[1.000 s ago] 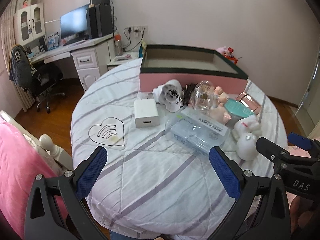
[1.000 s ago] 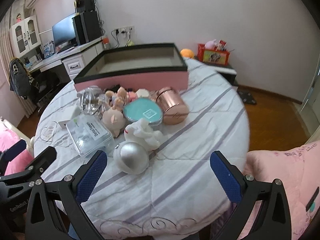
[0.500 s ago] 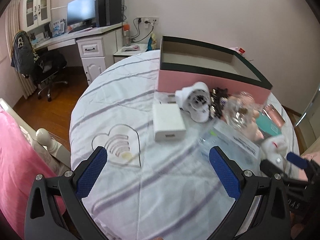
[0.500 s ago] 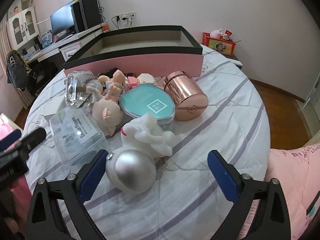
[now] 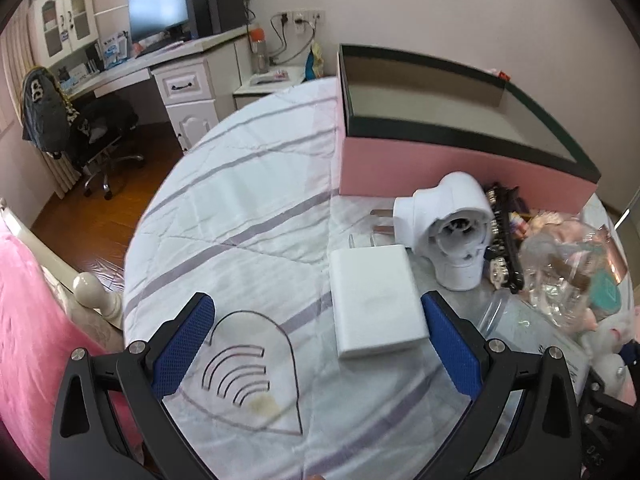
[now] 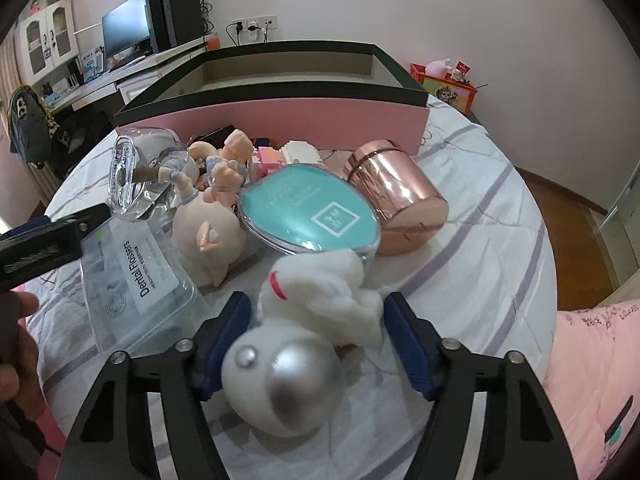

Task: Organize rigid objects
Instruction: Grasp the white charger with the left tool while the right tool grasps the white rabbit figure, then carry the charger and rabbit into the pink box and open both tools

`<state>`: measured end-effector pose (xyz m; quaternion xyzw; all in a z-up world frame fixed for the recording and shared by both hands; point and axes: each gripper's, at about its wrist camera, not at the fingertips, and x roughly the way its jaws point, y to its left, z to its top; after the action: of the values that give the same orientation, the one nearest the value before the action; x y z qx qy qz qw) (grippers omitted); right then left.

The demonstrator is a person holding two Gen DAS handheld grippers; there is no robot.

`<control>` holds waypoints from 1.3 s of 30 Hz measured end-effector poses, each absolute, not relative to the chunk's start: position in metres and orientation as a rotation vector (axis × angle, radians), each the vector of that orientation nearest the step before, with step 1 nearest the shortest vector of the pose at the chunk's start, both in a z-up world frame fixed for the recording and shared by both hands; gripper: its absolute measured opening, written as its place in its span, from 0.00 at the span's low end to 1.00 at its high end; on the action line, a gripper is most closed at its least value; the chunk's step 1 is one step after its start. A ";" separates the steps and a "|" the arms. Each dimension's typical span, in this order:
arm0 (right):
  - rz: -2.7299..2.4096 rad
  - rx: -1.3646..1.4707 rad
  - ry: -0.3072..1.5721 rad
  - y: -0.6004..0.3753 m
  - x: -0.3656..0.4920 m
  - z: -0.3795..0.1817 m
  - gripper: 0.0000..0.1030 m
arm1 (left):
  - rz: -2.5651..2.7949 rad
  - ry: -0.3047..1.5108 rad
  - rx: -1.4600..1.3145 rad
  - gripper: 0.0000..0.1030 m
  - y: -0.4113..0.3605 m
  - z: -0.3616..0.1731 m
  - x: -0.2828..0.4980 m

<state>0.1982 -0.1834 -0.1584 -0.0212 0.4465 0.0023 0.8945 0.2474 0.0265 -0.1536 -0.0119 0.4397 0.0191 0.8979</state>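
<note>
Evidently the clutter had been heaped just in front of the pink box [image 6: 280, 114] so each piece could go straight into its empty tray. Nearest of that heap, furthest from the box, lay the white rabbit figure with its silver dome [image 6: 298, 344]. The right tool [image 6: 316, 340] straddled it, jaws having just been closing, the left pad against the figure while the right pad stood a little clear, so I judged the grip not yet made. Near the box's left corner the left tool [image 5: 316, 344] hung released, the white charger block [image 5: 376, 300] between its pads but untouched, probably the next pick. Behind the charger, closer to the box, sat a white plug adapter [image 5: 452, 232].
</note>
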 end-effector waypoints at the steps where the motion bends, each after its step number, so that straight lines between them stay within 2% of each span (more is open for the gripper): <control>1: 0.005 -0.048 0.925 -0.183 0.199 -0.158 0.64 | 0.028 0.916 -0.039 1.00 0.028 -0.155 0.249; 3: 0.007 -0.051 0.923 -0.183 0.201 -0.159 0.62 | 0.008 0.928 -0.057 0.99 0.030 -0.157 0.253; 6: 0.016 -0.044 0.917 -0.185 0.201 -0.159 0.61 | -0.021 0.923 -0.067 0.82 0.030 -0.156 0.254; 7: 0.021 -0.041 0.916 -0.186 0.200 -0.158 0.61 | -0.018 0.925 -0.055 0.66 0.029 -0.156 0.255; 8: 0.024 -0.038 0.917 -0.187 0.200 -0.158 0.61 | -0.014 0.922 -0.032 0.60 0.026 -0.156 0.255; 10: 0.030 -0.034 0.919 -0.188 0.200 -0.157 0.61 | -0.031 0.920 -0.036 0.54 0.025 -0.155 0.256; 11: 0.031 -0.031 0.920 -0.189 0.200 -0.157 0.61 | -0.034 0.919 -0.032 0.46 0.025 -0.154 0.255; 13: 0.032 -0.026 0.920 -0.190 0.199 -0.157 0.61 | -0.039 0.920 -0.032 0.39 0.025 -0.153 0.255; 23: 0.049 -0.021 0.904 -0.191 0.193 -0.146 0.61 | -0.059 0.910 -0.038 0.39 0.025 -0.149 0.234; 26: 0.054 -0.019 0.897 -0.192 0.190 -0.143 0.56 | -0.062 0.908 -0.041 0.39 0.025 -0.146 0.226; 39: 0.098 0.026 0.839 -0.197 0.170 -0.117 0.56 | -0.069 0.845 -0.043 0.39 0.028 -0.114 0.195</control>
<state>0.1696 -0.1968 -0.1168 0.0127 0.4072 0.0478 0.9120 0.1950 0.0277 -0.1143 -0.0210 0.4098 -0.0333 0.9113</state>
